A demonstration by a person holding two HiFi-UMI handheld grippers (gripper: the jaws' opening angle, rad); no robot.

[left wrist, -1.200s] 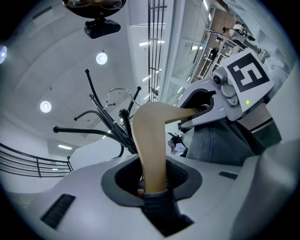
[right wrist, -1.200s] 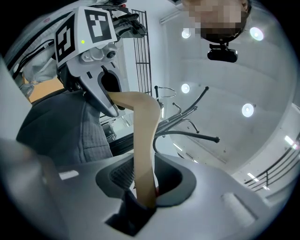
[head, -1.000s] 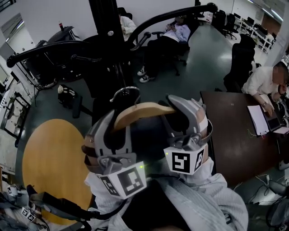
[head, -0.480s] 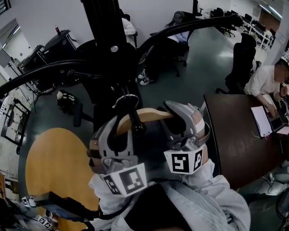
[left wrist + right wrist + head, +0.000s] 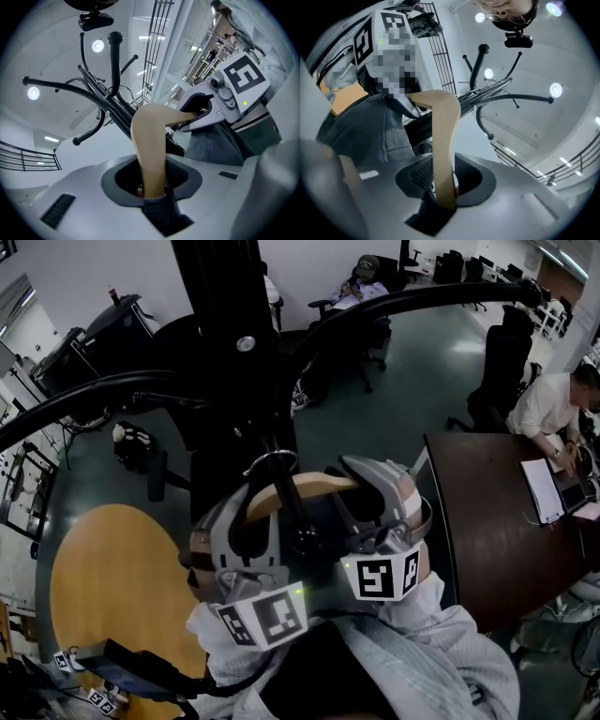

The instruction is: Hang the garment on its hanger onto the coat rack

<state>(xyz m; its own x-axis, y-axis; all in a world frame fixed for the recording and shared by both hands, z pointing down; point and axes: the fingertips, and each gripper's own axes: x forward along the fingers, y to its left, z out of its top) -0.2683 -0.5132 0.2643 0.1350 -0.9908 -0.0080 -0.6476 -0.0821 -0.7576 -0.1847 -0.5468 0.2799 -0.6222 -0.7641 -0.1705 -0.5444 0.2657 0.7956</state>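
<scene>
- Gripping the left end of the wooden hanger (image 5: 300,486), the left gripper (image 5: 242,526) has its jaws clamped on the wood, left of the coat rack (image 5: 230,324) post.
- Metal hook (image 5: 272,461) sits just in front of that post; contact with the rack cannot be confirmed.
- Grey garment (image 5: 370,126) hangs beneath the hanger.
- Right gripper (image 5: 380,502) clamps the hanger's right end, right of the post.
</scene>
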